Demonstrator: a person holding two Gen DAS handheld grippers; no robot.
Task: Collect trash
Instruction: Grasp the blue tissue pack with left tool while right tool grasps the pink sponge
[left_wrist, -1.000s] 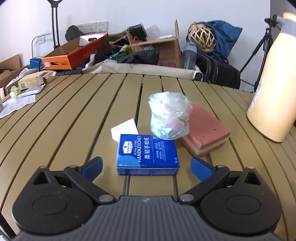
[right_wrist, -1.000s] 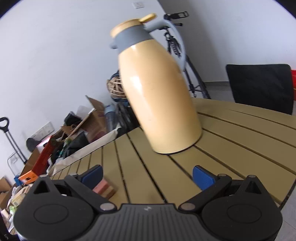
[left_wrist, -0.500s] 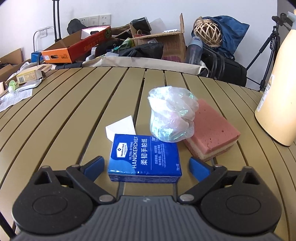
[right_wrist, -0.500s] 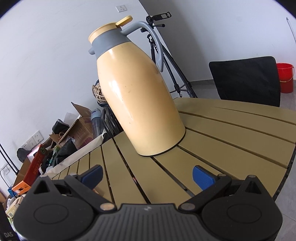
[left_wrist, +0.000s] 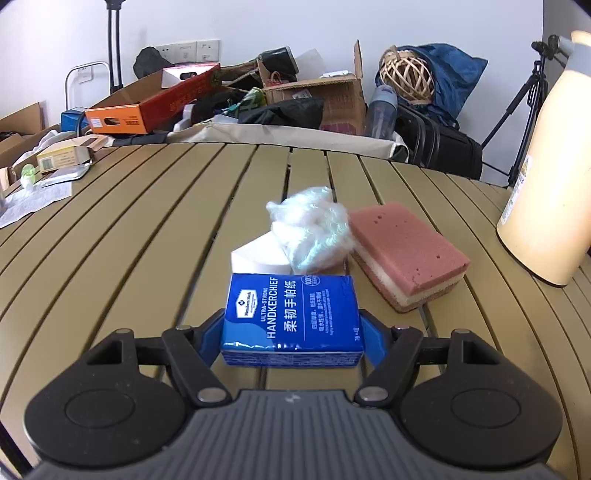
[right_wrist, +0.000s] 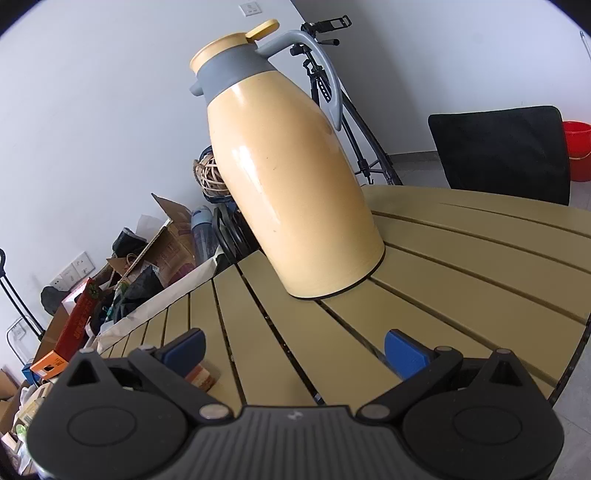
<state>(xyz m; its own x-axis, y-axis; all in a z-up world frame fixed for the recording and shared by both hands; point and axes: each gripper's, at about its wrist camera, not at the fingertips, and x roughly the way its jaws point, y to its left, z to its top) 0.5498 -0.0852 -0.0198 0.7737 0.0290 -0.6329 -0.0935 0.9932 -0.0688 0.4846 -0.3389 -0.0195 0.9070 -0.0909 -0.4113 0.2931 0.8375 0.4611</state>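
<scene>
Closing our left gripper (left_wrist: 293, 338) on the glossy blue handkerchief pack (left_wrist: 291, 314), white lettering up, we keep our right gripper (right_wrist: 293, 349) spread, empty.

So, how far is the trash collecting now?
Nothing looks collected yet. The left gripper has just been closing, its fingers now against the blue handkerchief pack. The crumpled plastic and white paper still lie on the table.

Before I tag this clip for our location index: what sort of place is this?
Probably a workroom or storage corner, not a tidy home. A slatted table stands before piled cardboard boxes against a white wall, with a camera tripod and a thermos jug nearby.
</scene>
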